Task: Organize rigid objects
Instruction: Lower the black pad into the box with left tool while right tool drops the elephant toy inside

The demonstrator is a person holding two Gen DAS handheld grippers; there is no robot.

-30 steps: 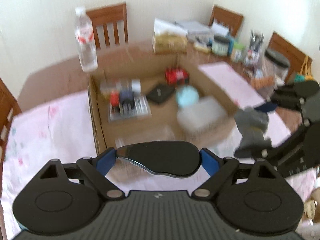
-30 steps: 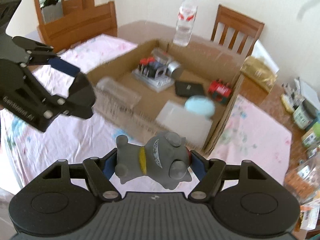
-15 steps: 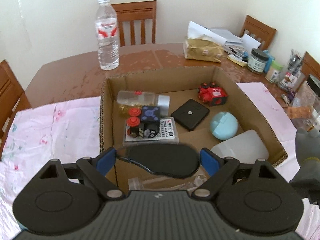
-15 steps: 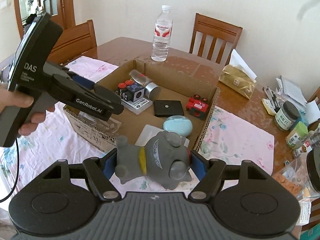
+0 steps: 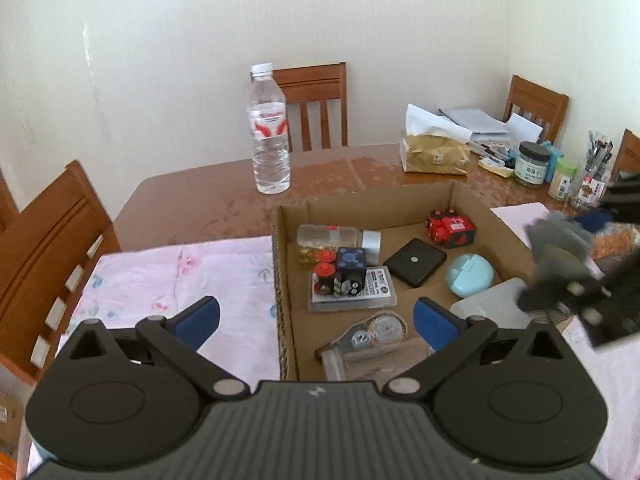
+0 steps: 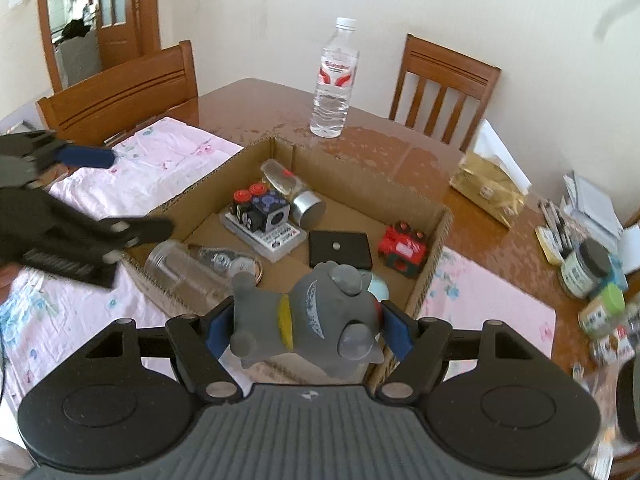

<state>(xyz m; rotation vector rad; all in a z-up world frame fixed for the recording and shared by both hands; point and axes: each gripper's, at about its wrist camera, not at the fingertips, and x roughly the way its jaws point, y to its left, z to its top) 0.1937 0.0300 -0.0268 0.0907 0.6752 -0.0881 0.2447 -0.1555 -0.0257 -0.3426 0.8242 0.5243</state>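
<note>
From the left wrist view, the left gripper (image 5: 316, 320) has just been spreading its jaws, which stand wide apart with nothing between them. Beyond them one cardboard box (image 5: 285, 280) sits on the brown worktop (image 5: 192, 208). Inside it lie seven things: one clear correction-tape dispenser (image 5: 370, 338), one flat clear case (image 5: 376, 292) carrying a dark cube toy (image 5: 340, 272) with two red knobs, one clear bottle (image 5: 332, 238) on its side, one black square pad (image 5: 416, 261), one red cube toy (image 5: 451, 227), one pale blue case (image 5: 469, 276) and one white lid (image 5: 492, 308). One water bottle (image 5: 269, 136) stands upright behind the box. Three wooden chairs show fully.

From the right wrist view, the right gripper (image 6: 307, 326) clamps one grey cat figure (image 6: 316, 316) with a yellow collar between its blue pads, above the box's near corner (image 6: 436, 256). The left gripper (image 6: 100, 196), blurred, shows at the left edge over one pink floral cloth (image 6: 168, 152); a second cloth (image 6: 480, 304) lies right of the box.
</note>
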